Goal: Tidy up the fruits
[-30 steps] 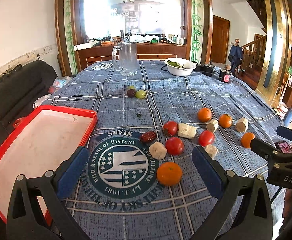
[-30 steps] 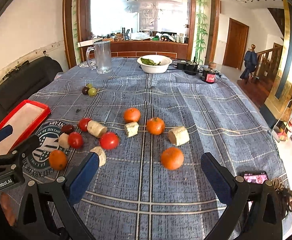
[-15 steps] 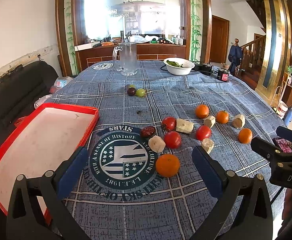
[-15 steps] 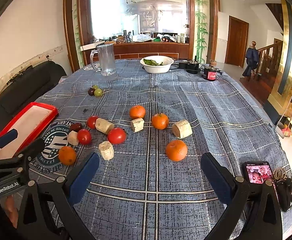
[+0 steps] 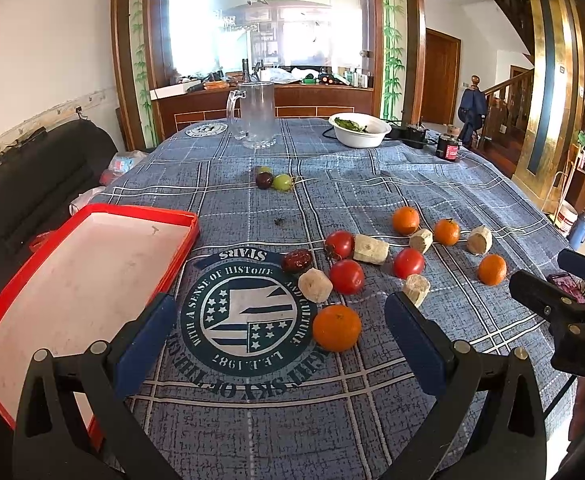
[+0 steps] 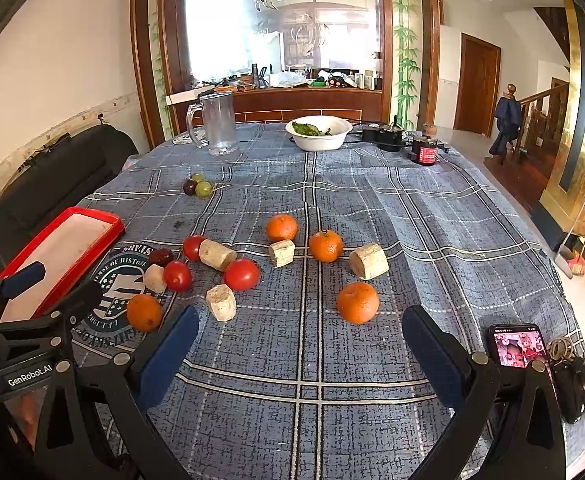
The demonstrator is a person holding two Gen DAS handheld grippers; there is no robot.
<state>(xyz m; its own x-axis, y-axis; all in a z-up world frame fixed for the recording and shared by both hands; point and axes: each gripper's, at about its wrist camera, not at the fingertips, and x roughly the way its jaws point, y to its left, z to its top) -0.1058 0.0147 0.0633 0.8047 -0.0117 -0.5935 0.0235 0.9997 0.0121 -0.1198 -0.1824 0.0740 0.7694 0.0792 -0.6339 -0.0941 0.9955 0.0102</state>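
Observation:
Several oranges, red tomatoes and beige cut chunks lie scattered on the blue plaid tablecloth (image 5: 372,184). A dark red date (image 5: 297,261) sits beside them, and grapes (image 5: 274,181) lie farther back. My left gripper (image 5: 278,308) hangs open above the round emblem, and the nearest orange (image 5: 336,328) sits between its fingers' line of view. The red tray (image 5: 92,272) with a white floor lies to its left. My right gripper (image 6: 300,316) is open and holds nothing. An orange (image 6: 357,302) lies just ahead of it, a beige chunk (image 6: 221,302) to the left.
A glass pitcher (image 6: 217,130) and a white bowl of greens (image 6: 318,133) stand at the far end, with a red can (image 6: 424,152) and black gadgets beside them. A phone (image 6: 518,345) and keys lie near the right front edge. A black sofa (image 5: 32,184) is at the left.
Both grippers have drawn back and risen slightly, so the fruit looks farther off and the phone has come into the right wrist view. Both stay open.

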